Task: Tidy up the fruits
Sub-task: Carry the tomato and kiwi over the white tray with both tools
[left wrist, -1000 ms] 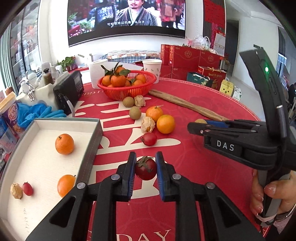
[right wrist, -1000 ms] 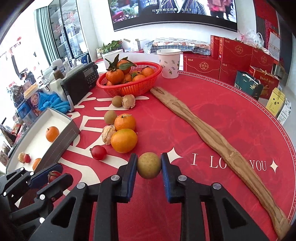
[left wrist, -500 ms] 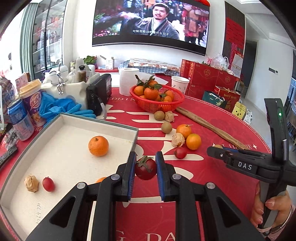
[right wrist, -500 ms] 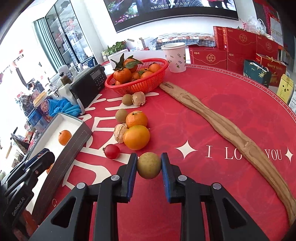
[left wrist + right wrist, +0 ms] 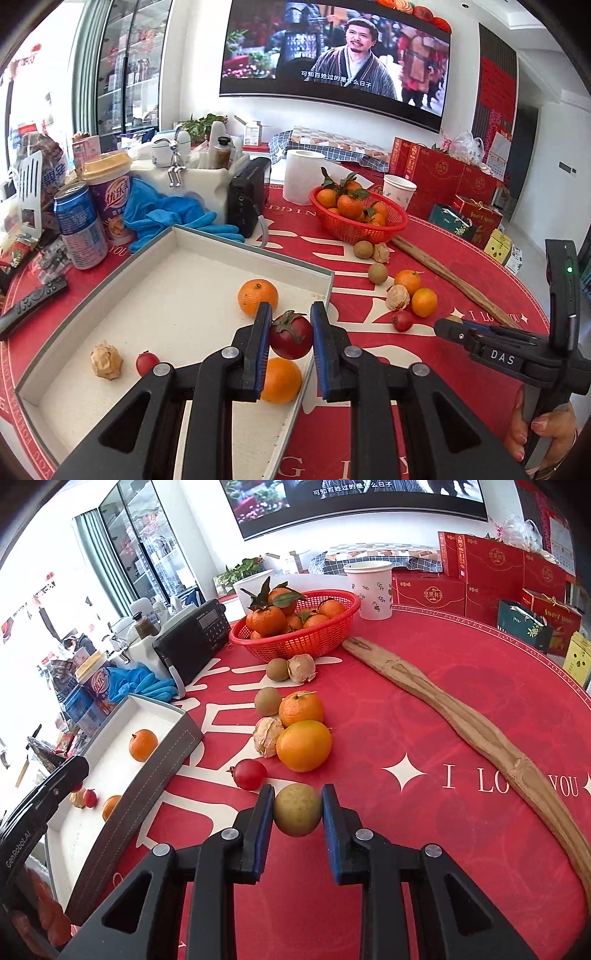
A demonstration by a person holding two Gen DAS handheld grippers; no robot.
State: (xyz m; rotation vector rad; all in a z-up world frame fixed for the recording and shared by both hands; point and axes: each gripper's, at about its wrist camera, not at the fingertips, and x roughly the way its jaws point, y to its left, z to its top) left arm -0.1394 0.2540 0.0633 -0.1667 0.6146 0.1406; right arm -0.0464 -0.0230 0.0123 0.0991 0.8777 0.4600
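**Mia:** What is the left gripper point(image 5: 290, 334) holding?

**Ben:** One dark red tomato point(image 5: 290, 335) with a green top. The fingers point(image 5: 261, 343) are clamped on it from both sides. It hangs over the near right edge of the white tray point(image 5: 328, 286).

**Mia:** How many things are in the tray?

**Ben:** Four. Two oranges, one in the middle point(image 5: 257, 297) and one right under the tomato point(image 5: 279, 380). Then one small red tomato point(image 5: 147, 363) and one dry brown husk fruit point(image 5: 106, 360), side by side near the front left corner.

**Mia:** And the right gripper point(image 5: 297, 814)?

**Ben:** Its fingers point(image 5: 263, 823) are clamped on one round yellow-green fruit point(image 5: 297, 809). It is above the red desk point(image 5: 424, 709), near the loose fruit.

**Mia:** How many loose fruits lie on the desk?

**Ben:** Seven. Two oranges point(image 5: 304, 744), touching. Two round brown-green fruits; one of them point(image 5: 267, 700) is beside the far orange. Two dry husk fruits; one point(image 5: 267, 736) touches the near orange. And one small red tomato point(image 5: 250, 774) just in front.

**Mia:** Anything else?

**Ben:** One red basket point(image 5: 295, 642) heaped with leafy oranges, too many to count. One long wooden stick point(image 5: 461, 716) lies to the right. One paper cup point(image 5: 370, 589) stands behind the basket.
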